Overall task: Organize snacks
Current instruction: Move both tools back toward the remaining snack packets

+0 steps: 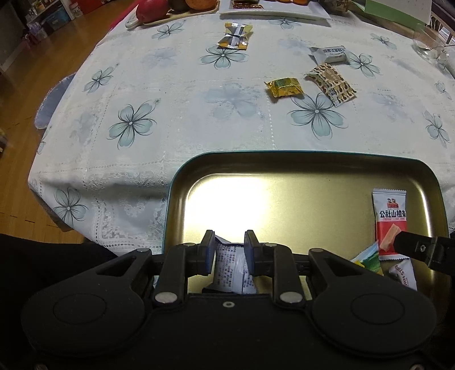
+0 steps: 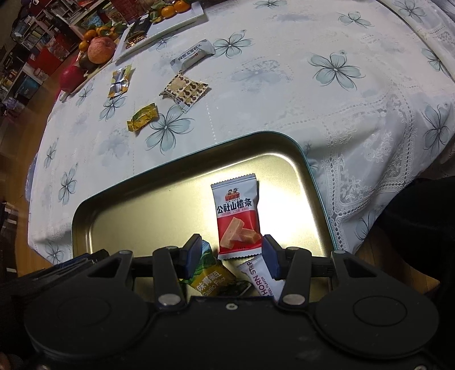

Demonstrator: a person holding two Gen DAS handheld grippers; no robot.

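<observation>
A gold metal tray sits at the table's near edge. My left gripper is shut on a white snack packet with small print, held over the tray's near side. My right gripper is open above the tray, over a red-and-white hawthorn packet, a yellow-green pea packet and a white strip packet. On the cloth lie a gold candy, a brown patterned packet, a white bar and a silver-yellow wrapper.
A flowered white tablecloth covers the table. A white plate with sweets and a fruit tray with an apple stand at the far edge. A glass bowl is far right. Wooden floor lies to the left.
</observation>
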